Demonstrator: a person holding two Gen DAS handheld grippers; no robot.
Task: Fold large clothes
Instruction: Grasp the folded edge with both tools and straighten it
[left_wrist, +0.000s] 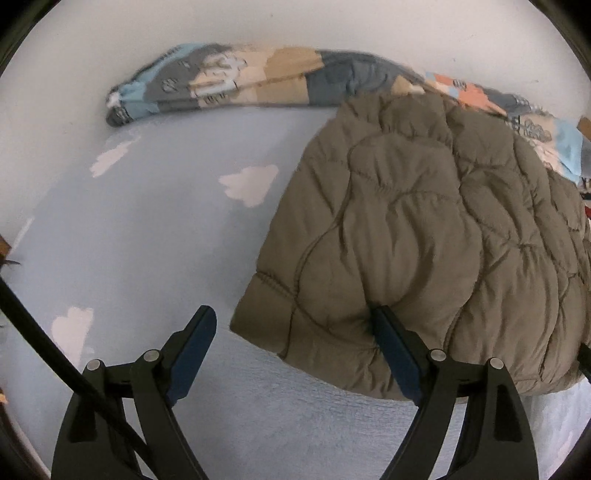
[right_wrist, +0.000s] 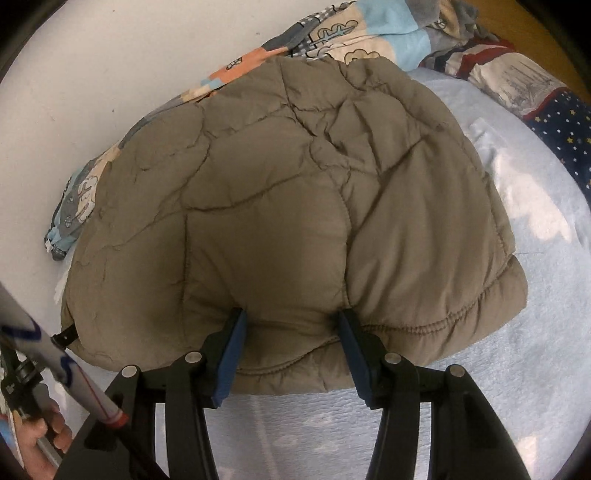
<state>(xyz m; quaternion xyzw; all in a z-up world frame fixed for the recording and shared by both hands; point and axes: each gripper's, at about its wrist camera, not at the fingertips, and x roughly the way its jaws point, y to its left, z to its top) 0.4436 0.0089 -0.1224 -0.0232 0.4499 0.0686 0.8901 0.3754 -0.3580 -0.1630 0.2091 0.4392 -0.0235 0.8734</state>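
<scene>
An olive quilted puffer jacket (left_wrist: 424, 236) lies folded in a thick bundle on the light blue bed sheet (left_wrist: 147, 240). It also fills the right wrist view (right_wrist: 295, 206). My left gripper (left_wrist: 295, 317) is open at the jacket's near left corner; its right finger presses into the hem and its left finger is over bare sheet. My right gripper (right_wrist: 291, 319) is open, with both fingertips pushed against the jacket's near edge, the padded hem bulging between them.
A rolled patterned blanket (left_wrist: 258, 81) lies along the white wall behind the jacket. A star-print pillow (right_wrist: 554, 110) sits at the far right. A person's hand (right_wrist: 48, 432) holding the other gripper's handle shows at lower left. The sheet (right_wrist: 535, 295) has white cloud prints.
</scene>
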